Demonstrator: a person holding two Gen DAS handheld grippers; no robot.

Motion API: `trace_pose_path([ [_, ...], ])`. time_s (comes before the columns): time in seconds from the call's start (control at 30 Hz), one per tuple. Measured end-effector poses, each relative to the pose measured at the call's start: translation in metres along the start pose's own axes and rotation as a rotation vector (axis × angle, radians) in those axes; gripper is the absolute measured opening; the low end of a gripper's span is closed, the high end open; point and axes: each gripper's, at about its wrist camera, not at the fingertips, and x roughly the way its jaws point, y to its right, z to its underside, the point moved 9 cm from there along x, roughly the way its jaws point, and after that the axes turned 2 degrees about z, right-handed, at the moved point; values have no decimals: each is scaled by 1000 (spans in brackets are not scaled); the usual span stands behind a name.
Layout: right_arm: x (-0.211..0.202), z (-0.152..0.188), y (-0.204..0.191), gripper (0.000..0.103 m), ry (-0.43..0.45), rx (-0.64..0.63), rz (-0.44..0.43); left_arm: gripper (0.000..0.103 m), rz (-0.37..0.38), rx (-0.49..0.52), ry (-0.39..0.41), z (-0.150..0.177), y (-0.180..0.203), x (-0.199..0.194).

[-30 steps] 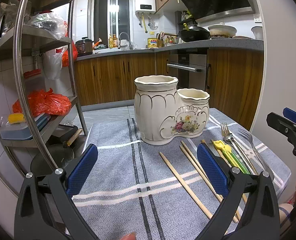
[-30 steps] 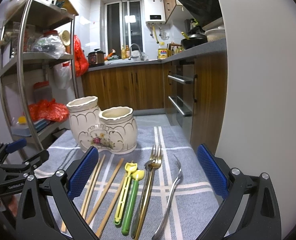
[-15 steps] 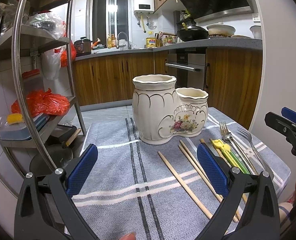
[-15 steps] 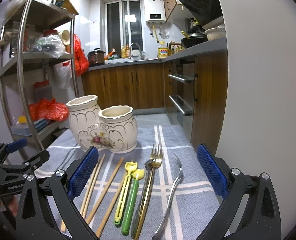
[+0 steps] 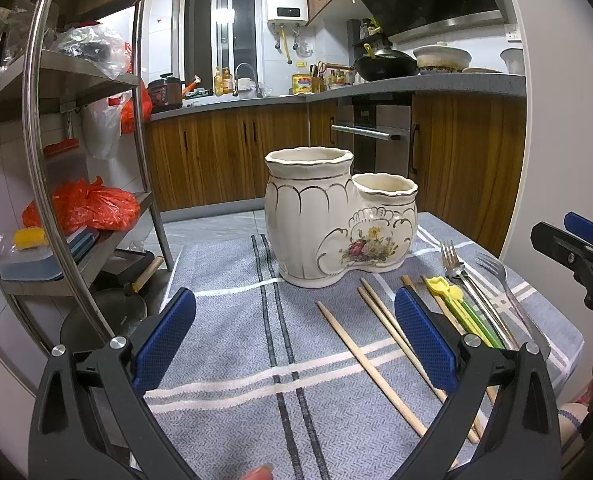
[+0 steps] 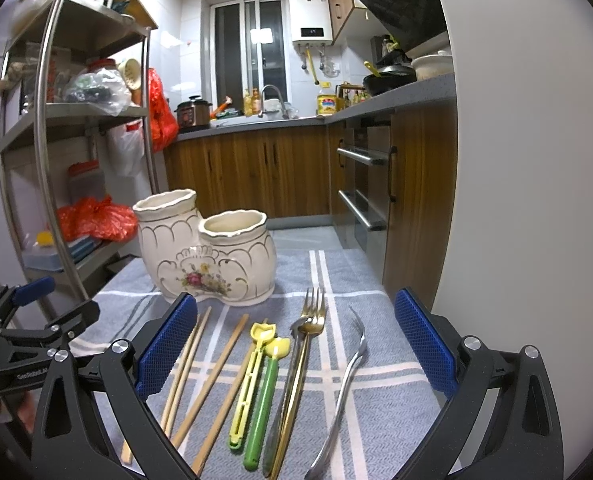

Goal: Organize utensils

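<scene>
Left claw point(image 5: 294, 338) wide, nothing between its blue pads, hanging over the near-left part of the table point(image 5: 224, 344), which is covered by a grey striped cloth. Right claw point(image 6: 295, 338) also wide and holding nothing, over the near-right part of the table, utensils lying flat between its pads. Cream ceramic holder point(image 5: 336, 216) with two compartments, taller one left, shorter one right with a flower print, stands upright near the far edge, about centre. All utensils lie on the cloth in a row nearer than the holder, toward the right edge, handles toward the near edge. From left: wooden chopsticks point(image 6: 194, 364), one more of them slightly apart at the left in the left view; yellow utensil point(image 6: 252, 380) touching green-handled utensil point(image 6: 265, 396); gold fork point(image 6: 302, 356) lying on or tight against another steel piece, can't tell which; silver fork point(image 6: 346, 388) apart, closest to the right edge. Metal shelf rack point(image 5: 56, 152) beside the table's left edge.
</scene>
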Motion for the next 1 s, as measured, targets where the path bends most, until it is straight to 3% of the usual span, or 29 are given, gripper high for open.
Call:
trace_pose_path([
  [0.33,8,2,8,98,-29,-54,16,98,2,55,11,-8,2,3],
  [0.5,13,2,27,98,-51,-99,98,98,17,12,-71,-10,-7,18],
  [0.6,23,8,43,98,-133,-72,108,98,23,-13,-122,-9,-12,26],
  [0.73,51,24,63,98,-285,-42,134,97,31,26,-203,1,-3,40],
  [0.9,76,33,63,96,-364,-43,115,98,57,60,-317,21,16,52],
  [0.97,83,35,60,94,-386,-40,91,93,80,47,-365,29,21,55],
  [1.0,88,36,58,87,-398,-38,82,84,84,49,-386,33,23,56],
])
